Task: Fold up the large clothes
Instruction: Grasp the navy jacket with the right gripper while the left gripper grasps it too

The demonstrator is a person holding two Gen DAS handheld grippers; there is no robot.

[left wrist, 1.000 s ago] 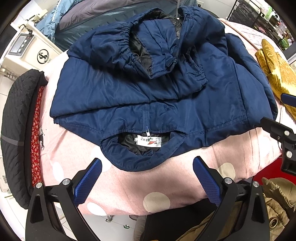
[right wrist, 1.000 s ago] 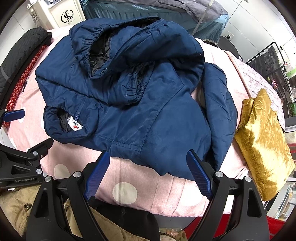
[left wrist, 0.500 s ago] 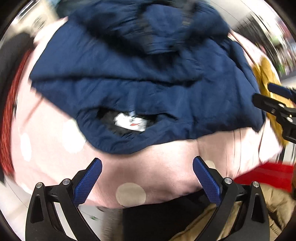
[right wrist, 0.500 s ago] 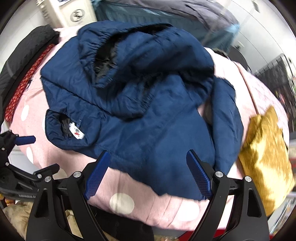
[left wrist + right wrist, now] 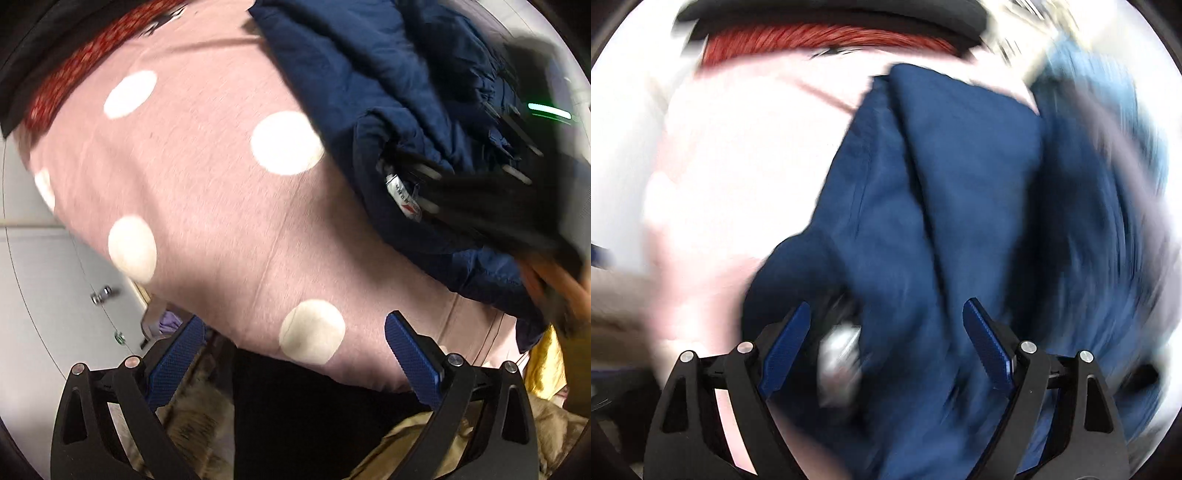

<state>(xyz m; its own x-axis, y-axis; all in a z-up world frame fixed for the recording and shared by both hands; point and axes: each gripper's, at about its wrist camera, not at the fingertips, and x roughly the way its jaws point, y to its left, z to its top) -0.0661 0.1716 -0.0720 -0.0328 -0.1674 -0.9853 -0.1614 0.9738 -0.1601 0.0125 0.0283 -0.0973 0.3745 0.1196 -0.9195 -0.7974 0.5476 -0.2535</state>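
While both views are blurred: navy jacket (image 5: 406, 92) lies bunched on the pink polka-dot cover (image 5: 207, 192), collar label (image 5: 404, 195) showing. Left tool (image 5: 291, 354): spread wide, holding nothing, over the cover's edge. Right tool (image 5: 886, 339): spread wide, jacket fabric between its fingers, ungripped.

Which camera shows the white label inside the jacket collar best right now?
The left wrist view: the label is sharp enough to pick out inside the collar of the navy jacket, beside the right gripper, itself blurred. The right wrist view shows it only as a motion-smeared pale blob between the gripper's open fingers.
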